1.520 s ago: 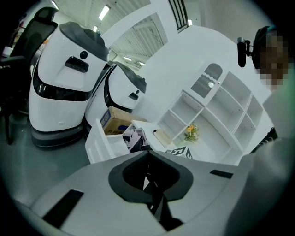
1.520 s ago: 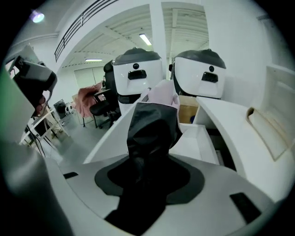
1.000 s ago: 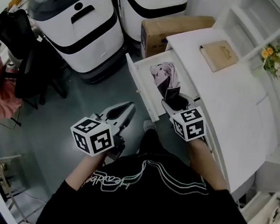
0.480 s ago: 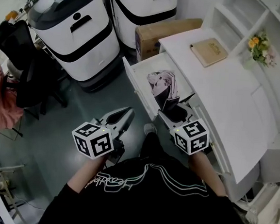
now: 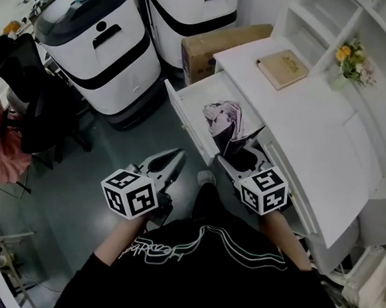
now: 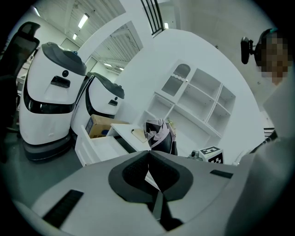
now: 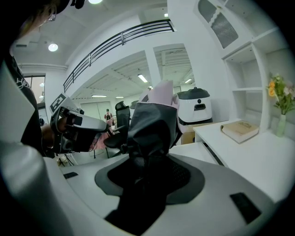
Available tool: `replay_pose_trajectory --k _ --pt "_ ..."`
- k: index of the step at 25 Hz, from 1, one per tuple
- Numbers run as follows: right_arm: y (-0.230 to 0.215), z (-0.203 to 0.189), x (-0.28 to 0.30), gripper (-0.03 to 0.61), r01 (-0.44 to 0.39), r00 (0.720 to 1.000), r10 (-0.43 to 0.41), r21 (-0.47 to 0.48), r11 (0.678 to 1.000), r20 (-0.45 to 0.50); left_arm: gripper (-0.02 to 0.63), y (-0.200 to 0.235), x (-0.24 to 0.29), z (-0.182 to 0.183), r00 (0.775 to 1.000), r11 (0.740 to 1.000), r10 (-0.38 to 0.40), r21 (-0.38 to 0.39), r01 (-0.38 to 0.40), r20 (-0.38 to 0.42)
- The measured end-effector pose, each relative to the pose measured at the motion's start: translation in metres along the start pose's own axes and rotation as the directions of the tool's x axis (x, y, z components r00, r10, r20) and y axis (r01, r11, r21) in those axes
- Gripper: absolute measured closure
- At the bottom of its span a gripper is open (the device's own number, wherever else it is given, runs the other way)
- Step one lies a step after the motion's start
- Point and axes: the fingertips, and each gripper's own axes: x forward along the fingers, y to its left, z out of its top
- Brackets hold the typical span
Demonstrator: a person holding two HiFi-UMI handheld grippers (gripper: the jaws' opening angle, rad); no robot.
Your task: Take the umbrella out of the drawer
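The right gripper pinched the folded black-and-pink umbrella by its dark lower end, holding it upright over the open white drawer of the desk. The left gripper view showed it above desktop height. The left gripper (tongs pressed together, nothing between them) hung over the grey floor beside the drawer front. A book lay on the desktop.

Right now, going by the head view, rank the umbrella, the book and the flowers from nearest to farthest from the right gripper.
1. Umbrella: clamped in the fingers of the right gripper, above the open drawer.
2. Book: lying on the white desk, beyond the gripper and a little to its right.
3. Flowers: at the back of the desk, farthest right.
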Motion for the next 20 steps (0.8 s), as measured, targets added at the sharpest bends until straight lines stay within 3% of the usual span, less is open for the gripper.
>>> replay_pose_trajectory --k 20 --pt "-0.0062 -0.0028 -0.0055 0.371 0.022 1.0 -0.022 0.007 1.0 -0.013 0.594 -0.0032 0.0105 -0.0027 1.0 1.0 -0.023 -0.008 0.023 -0.02"
